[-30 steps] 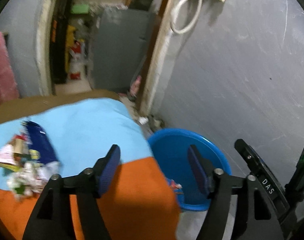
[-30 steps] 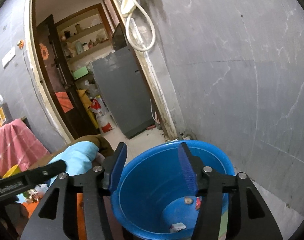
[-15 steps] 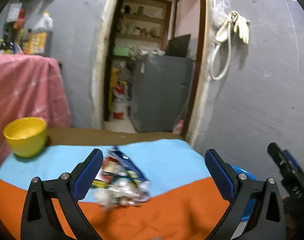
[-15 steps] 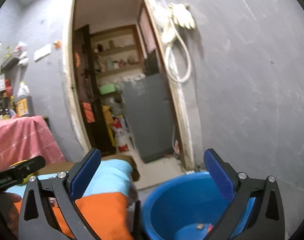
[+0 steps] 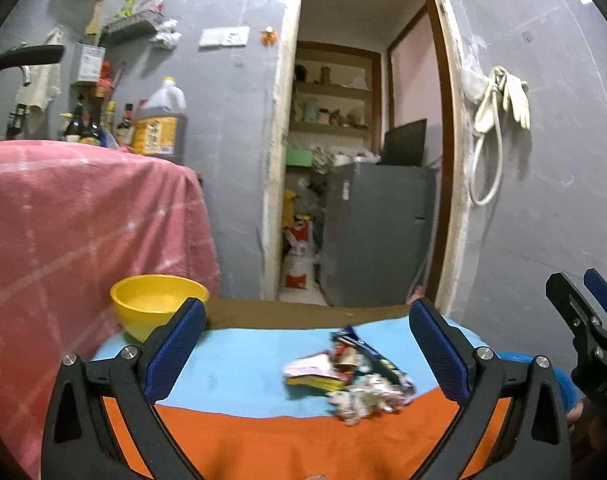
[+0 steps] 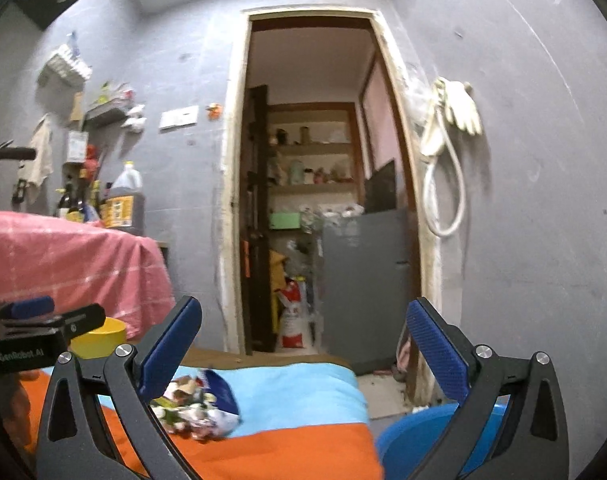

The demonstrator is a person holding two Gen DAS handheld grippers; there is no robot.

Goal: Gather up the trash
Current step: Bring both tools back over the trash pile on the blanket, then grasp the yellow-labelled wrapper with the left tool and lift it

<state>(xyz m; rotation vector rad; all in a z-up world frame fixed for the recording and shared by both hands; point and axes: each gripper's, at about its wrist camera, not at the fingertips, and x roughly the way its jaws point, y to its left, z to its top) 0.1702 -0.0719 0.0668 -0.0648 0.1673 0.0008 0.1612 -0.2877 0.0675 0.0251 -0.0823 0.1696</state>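
The trash pile (image 5: pixel 349 378) lies on the blue-and-orange cloth (image 5: pixel 239 376), right of the middle, across the line where blue meets orange; it is a loose heap of crumpled wrappers, a dark blue packet and a flat pink and yellow one among them. By the look of it the stuff is very light, soft and crackly; it should crush under the pads without harm, but glossy foil may slip and loose scraps may drop off; the surest hold is probably across the bunched white part at the near edge, or on the flat packet's edge, pinching several layers at once.

The left gripper (image 5: pixel 307 354) stands wide open with nothing between its pads, the pile ahead of it and well clear of both; its jaws have just been opening. The right gripper (image 6: pixel 303 348) is likewise spread to its full width and empty.

The left wrist view shows the whole yellow bowl (image 5: pixel 159 304) at the far left of the cloth and the pile unobstructed; the right wrist view hides part of the pile (image 6: pixel 197 406) behind its left finger, yet shows far more of the blue bucket (image 6: pixel 419 440), low beside the cloth's right end, than the sliver the other view catches.
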